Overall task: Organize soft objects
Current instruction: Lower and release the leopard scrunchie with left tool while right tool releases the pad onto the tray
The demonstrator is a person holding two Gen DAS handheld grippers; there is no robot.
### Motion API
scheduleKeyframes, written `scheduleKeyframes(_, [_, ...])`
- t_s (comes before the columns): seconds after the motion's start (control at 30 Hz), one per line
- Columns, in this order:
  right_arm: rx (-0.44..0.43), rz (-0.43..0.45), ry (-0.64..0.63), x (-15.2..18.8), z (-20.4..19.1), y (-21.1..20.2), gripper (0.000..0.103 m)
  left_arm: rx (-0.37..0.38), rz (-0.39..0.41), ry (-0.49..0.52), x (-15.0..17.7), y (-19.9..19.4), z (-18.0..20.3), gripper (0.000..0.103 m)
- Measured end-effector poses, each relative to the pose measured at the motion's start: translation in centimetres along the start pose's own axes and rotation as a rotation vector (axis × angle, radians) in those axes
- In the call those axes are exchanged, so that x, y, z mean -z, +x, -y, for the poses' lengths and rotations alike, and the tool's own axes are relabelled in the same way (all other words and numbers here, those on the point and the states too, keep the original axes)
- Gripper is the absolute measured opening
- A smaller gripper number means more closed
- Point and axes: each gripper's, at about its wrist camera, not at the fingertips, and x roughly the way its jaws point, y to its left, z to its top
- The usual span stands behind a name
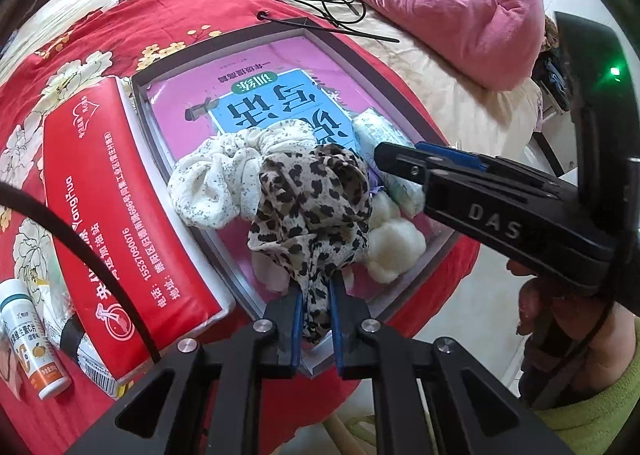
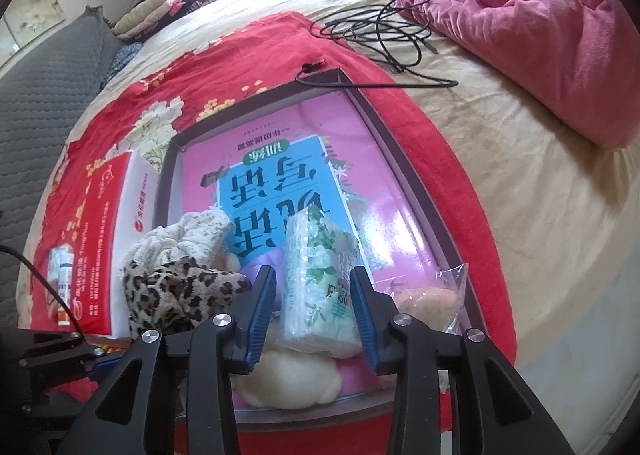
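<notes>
Left wrist view: a bed (image 1: 460, 67) with a red floral cloth (image 1: 100, 27) carries a shallow tray (image 1: 400, 91) lined by a glossy book (image 1: 248, 103). Inside lie scrunchies, cotton balls (image 1: 394, 243) and a tissue pack (image 2: 320, 279). The left hand-held gripper (image 1: 316, 291) pinches the leopard scrunchie (image 1: 316, 203); the right hand-held gripper (image 2: 312, 287) stands open around the pack.

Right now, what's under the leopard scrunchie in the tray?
Under the leopard scrunchie: pink book cover lining the tray, and a white fluffy ball at its edge. Anything directly beneath is hidden.
</notes>
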Motion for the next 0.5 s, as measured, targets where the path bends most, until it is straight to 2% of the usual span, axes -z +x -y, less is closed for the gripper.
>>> scheduleKeyframes(0.1, [-0.008, 0.011, 0.009, -0.1, 0.0, -0.6, 0.048, 0.001, 0.002, -0.009, 0.0, -0.1, -0.1, 0.013])
scheduleKeyframes(0.5, [0.001, 0.040, 0.050, 0.7, 0.9, -3.1, 0.055, 0.014, 0.001, -0.018, -0.5, -0.3, -0.4, 0.016])
